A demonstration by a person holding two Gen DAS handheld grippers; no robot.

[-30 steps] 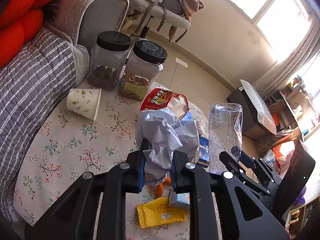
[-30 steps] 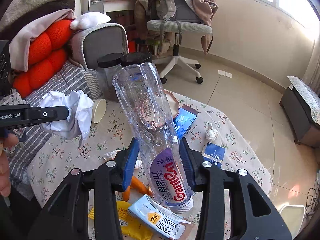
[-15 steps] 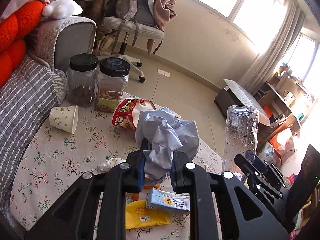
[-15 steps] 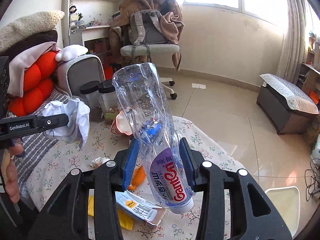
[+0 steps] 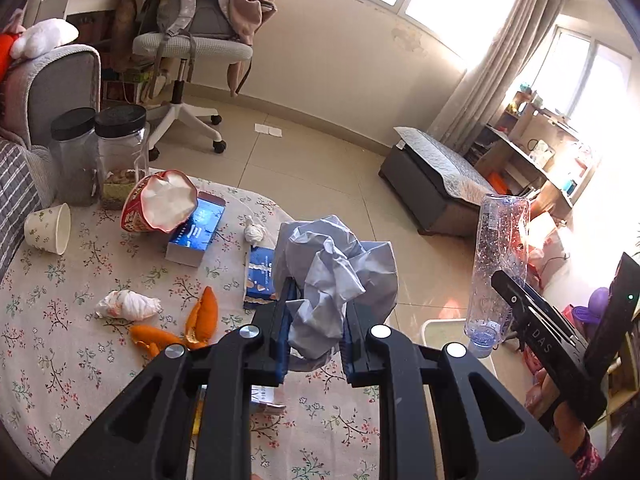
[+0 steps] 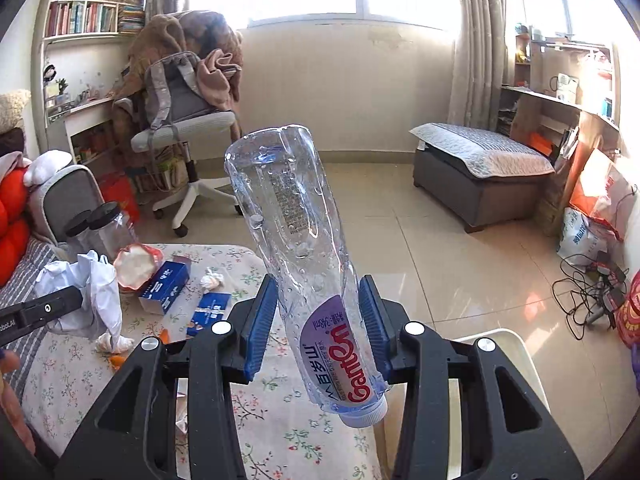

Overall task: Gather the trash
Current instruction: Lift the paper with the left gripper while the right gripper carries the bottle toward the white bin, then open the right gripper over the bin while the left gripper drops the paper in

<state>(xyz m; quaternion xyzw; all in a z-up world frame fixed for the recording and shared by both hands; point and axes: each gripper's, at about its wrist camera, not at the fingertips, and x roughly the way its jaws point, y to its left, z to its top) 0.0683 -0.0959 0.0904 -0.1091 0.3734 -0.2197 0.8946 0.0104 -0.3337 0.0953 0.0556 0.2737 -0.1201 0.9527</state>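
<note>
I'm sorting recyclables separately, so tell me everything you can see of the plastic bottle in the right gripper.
The plastic bottle is clear, thin and dented, with droplets inside and apparently no liquid left. It has a purple-and-white label with red lettering and a pale cap, which is on. It is held upside down, cap lowest, leaning a little, off the table. The right gripper pinches it at the label end between blue pads; nothing else touches it.

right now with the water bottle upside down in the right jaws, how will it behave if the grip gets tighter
The water bottle looks empty apart from droplets, so it is probably very light. Its clear wall already shows dents, so it will likely buckle rather than resist. The smooth plastic under the label could slip or pivot, since the right gripper holds it near the capped end only.
</note>
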